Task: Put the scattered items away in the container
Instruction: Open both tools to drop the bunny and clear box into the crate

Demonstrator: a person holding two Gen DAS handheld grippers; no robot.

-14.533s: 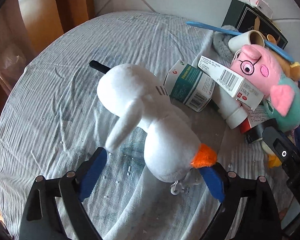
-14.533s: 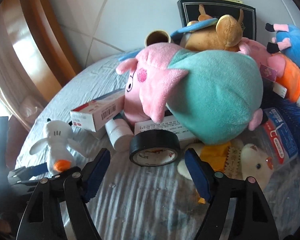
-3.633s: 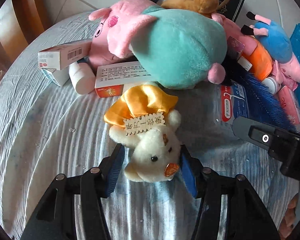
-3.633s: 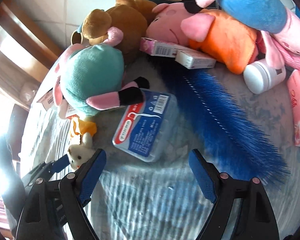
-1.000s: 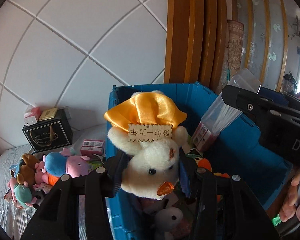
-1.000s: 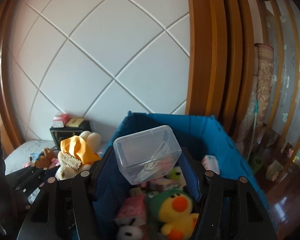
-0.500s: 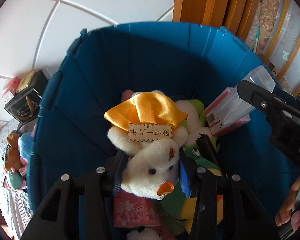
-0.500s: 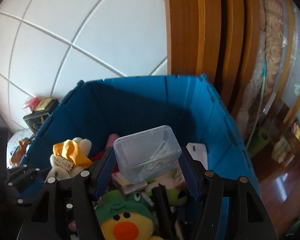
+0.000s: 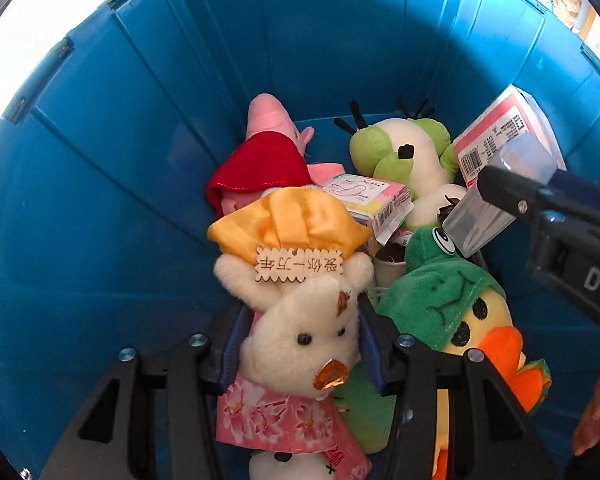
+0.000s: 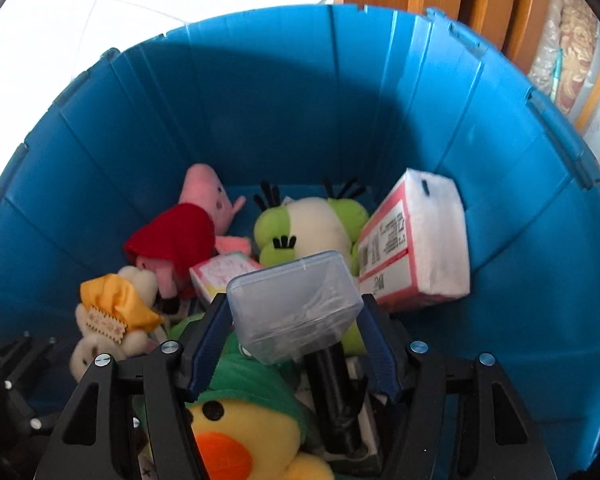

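Left gripper, jaws just easing apart, has the cream toy rabbit between its pads inside the blue bin. Right gripper is clamped on a clear plastic box above the toys already in the bin.

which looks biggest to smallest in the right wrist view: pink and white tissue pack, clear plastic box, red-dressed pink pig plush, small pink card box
1. Pink and white tissue pack
2. Clear plastic box, though nearness to the camera inflates it
3. Red-dressed pink pig plush, close to the box, unsure
4. Small pink card box, partly hidden
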